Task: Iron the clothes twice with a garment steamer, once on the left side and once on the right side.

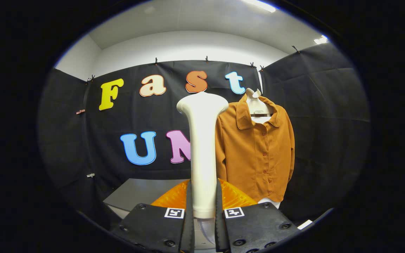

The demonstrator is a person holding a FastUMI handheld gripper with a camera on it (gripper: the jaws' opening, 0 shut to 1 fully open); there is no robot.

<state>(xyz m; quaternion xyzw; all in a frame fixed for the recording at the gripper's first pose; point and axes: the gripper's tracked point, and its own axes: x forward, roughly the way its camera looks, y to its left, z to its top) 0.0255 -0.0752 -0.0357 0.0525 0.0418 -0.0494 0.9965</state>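
Beyond the fingers and to their left, a grey desk (142, 193) stands against the booth's black cloth wall (83, 140). An orange ribbed thing (169, 198) lies on the desk just behind the fingers; what it is cannot be told.

The tongs (203, 211) are clamped on the garment steamer (203, 147), one finger pressed on each side of its handle. The steamer stands upright, its long axis running straight up from between the fingers, and widens at the top into a broad head. Which way its steaming face points cannot be told.

Just right of the steamer and beyond it, an orange buttoned shirt (258, 151) hangs on a pale hanger (257, 105) before the cloth wall, collar up, front toward the camera. The steamer's handle covers the shirt's left edge and sleeve.
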